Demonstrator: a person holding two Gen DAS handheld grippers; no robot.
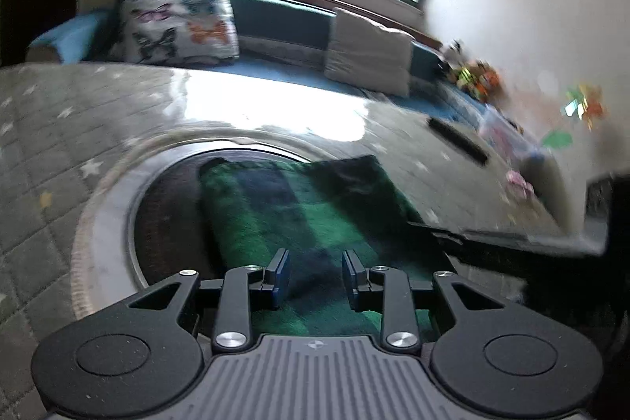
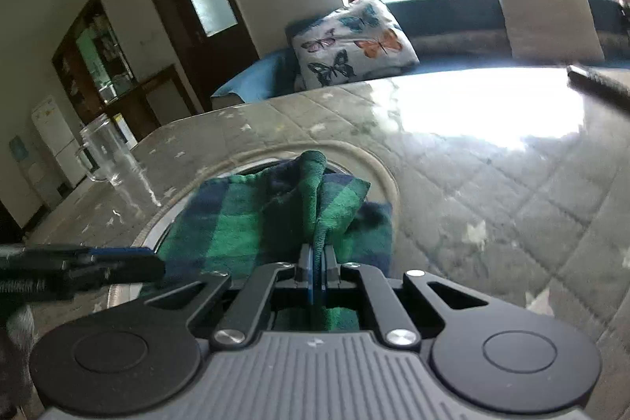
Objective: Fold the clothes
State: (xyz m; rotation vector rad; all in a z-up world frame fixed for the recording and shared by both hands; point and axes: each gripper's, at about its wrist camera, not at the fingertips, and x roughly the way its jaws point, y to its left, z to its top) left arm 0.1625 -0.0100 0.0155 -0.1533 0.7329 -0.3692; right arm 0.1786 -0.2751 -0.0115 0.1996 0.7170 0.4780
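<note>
Cloth: green plaid cloth (image 2: 252, 223), lower centre, partly folded, unfinished.
Right tool (image 2: 317, 262): clamped on a raised fold.
Left tool (image 1: 315, 272): fingers apart, empty.

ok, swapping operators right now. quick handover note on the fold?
Right hand-held gripper: shut on a bunched fold of the green plaid cloth, lifted into a ridge.
Left hand-held gripper: open, holds nothing, poised over the same cloth.
Cloth lies across the round tray on the quilted table cover; glass mug stands to the left.
Done: one edge picked up.
Left: carry it over, flatten, finish the fold.
</note>
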